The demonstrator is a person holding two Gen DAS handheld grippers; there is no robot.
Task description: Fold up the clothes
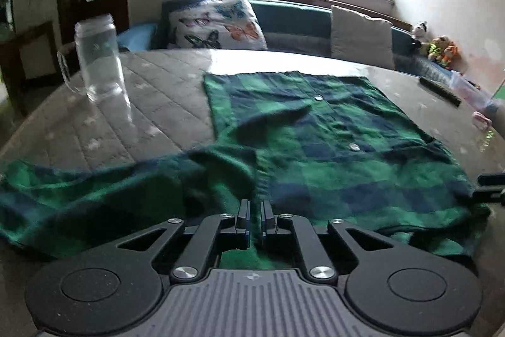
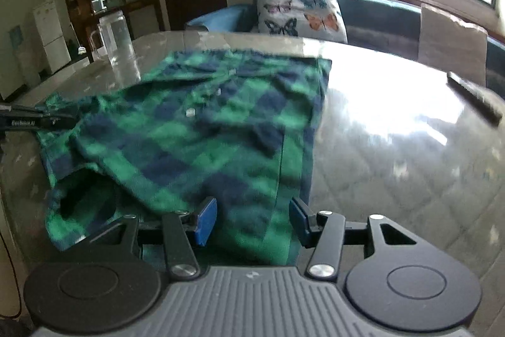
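Shirt (image 1: 315, 147), green and navy plaid, lies spread on the glass table (image 2: 394, 131). We pinch its near fabric with our left gripper (image 1: 255, 215); our right gripper (image 2: 252, 218) hovers spread over its edge.

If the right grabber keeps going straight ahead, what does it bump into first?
Most likely the green checked shirt. The right grabber is open, already over its near edge, so cloth comes first.
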